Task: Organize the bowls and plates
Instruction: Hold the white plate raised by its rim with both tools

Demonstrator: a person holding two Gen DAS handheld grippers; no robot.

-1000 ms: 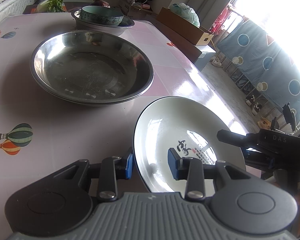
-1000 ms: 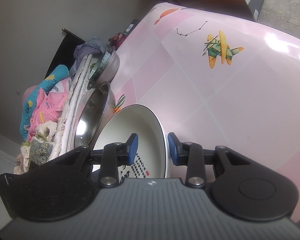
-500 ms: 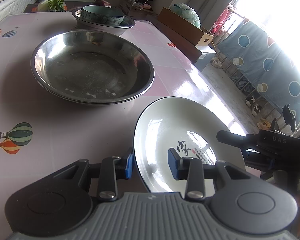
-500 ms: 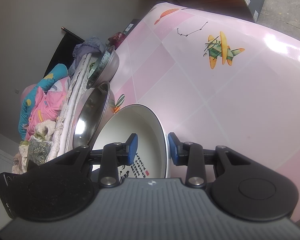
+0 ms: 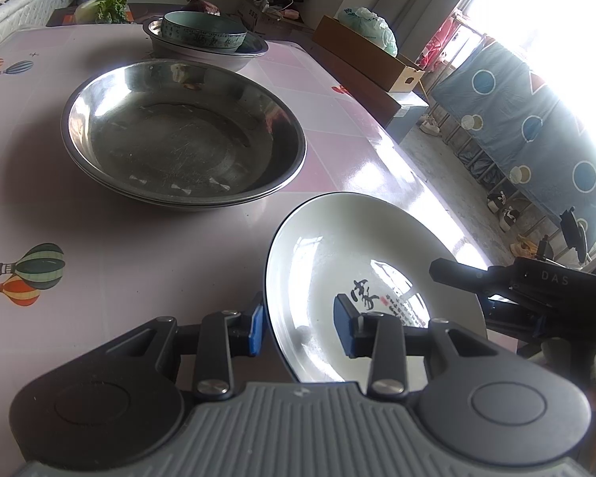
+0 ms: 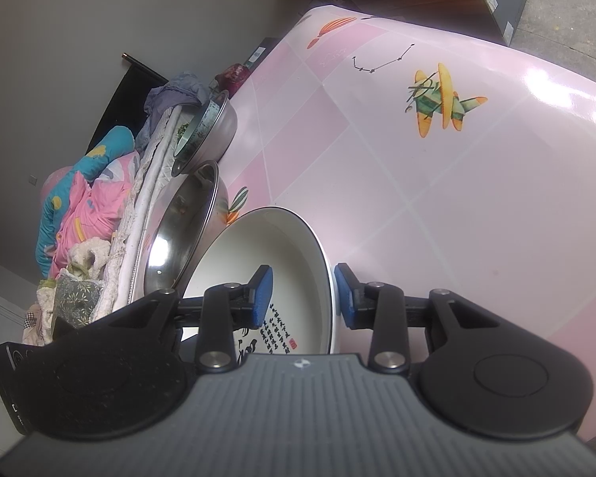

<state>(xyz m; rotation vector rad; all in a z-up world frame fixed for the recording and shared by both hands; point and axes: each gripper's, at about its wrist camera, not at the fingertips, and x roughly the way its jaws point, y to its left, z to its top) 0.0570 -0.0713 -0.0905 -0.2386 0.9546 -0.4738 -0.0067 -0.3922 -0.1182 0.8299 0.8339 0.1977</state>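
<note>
On the table [image 5: 99,270], the white plate [image 5: 337,254] lies nearest, at the right-hand edge. The left gripper [image 5: 299,326] straddles its near left rim, one pad outside, one inside the well; the right gripper [image 6: 302,294] straddles the opposite rim the same way. Behind the plate and to its left sit the stacked steel basins [image 5: 182,135]. Farther back stands a smaller steel basin [image 5: 254,49] with a ceramic bowl [image 5: 202,35] inside it.

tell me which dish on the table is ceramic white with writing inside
The white plate nearest the cameras, its rim between both grippers' fingers. The large steel basins and the far steel bowl holding a green bowl are not.
</note>
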